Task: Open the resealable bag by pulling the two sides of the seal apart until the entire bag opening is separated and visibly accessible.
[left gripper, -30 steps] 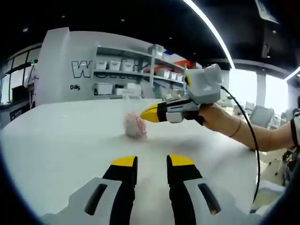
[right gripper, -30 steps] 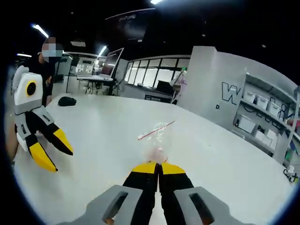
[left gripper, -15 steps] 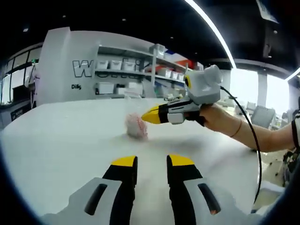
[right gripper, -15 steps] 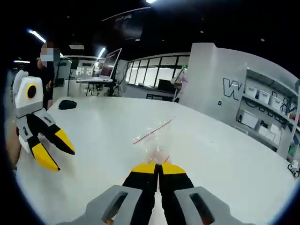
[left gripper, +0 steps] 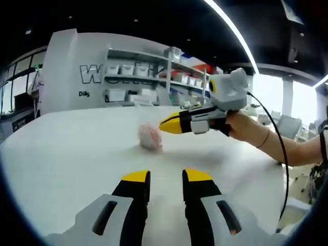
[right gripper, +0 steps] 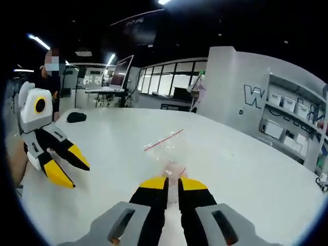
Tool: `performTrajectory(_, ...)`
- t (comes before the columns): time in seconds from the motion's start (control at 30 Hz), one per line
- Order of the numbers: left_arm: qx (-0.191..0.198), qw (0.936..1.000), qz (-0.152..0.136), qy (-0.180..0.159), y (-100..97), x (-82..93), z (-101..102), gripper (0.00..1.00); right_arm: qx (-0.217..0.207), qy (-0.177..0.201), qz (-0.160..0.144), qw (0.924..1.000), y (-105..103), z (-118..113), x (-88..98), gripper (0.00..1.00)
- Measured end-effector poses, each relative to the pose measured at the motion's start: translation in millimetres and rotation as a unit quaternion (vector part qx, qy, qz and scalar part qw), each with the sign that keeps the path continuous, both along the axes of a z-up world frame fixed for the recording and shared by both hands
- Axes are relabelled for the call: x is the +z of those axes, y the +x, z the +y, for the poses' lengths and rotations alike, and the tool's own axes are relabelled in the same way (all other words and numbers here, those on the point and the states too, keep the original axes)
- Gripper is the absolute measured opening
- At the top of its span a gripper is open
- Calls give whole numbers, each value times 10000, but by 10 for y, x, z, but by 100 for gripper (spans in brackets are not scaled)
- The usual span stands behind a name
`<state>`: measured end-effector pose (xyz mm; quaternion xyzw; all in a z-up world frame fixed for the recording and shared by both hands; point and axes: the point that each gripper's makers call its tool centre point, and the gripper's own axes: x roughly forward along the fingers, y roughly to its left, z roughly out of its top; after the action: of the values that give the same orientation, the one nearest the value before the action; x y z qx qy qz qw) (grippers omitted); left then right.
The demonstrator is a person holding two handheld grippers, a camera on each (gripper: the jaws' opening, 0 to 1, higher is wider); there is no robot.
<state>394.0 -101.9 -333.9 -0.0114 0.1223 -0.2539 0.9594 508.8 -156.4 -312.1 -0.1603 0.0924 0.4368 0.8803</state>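
Observation:
A clear resealable bag (right gripper: 168, 154) with a red seal strip and pink contents lies on the white table (right gripper: 246, 169). Just behind its pink end is my right gripper (right gripper: 173, 183), jaws parted by a narrow gap, nothing between them. In the left gripper view the bag (left gripper: 149, 137) is a small pinkish lump mid-table, and the right gripper (left gripper: 169, 125) comes in from the right, its yellow tips just beside the bag. My left gripper (left gripper: 166, 177) hovers well short of the bag with its jaws open and empty. It appears again as the left gripper (right gripper: 66, 163) at the table's left side.
Shelves with white bins (left gripper: 128, 82) stand beyond the table's far edge. A small black object (right gripper: 77, 117) lies on the far left of the table. A person's hand and forearm (left gripper: 256, 138) hold the right gripper, with a black cable trailing.
The right jaws, pressed together at the bag's pink end before, have parted slightly and drawn back from it. The left gripper has stayed open and shifted little.

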Motion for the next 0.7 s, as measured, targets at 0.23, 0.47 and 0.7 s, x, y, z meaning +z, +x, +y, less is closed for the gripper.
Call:
performTrajectory(0.23, -4, 10000, 21, 20, 3, -19, -8, 26, -23, -36, 17, 10000, 30, -15, -37, 4)
performTrajectory(0.47, 7, 10000, 19, 21, 1, -18, -3, 26, 21, -15, 69, 10000, -10, -19, -48, 5)
performTrajectory(0.7, 4, 10000, 33, 48, -11, -29, -4, 26, 55, -25, 107, 9999, -23, 12, -80, 5)
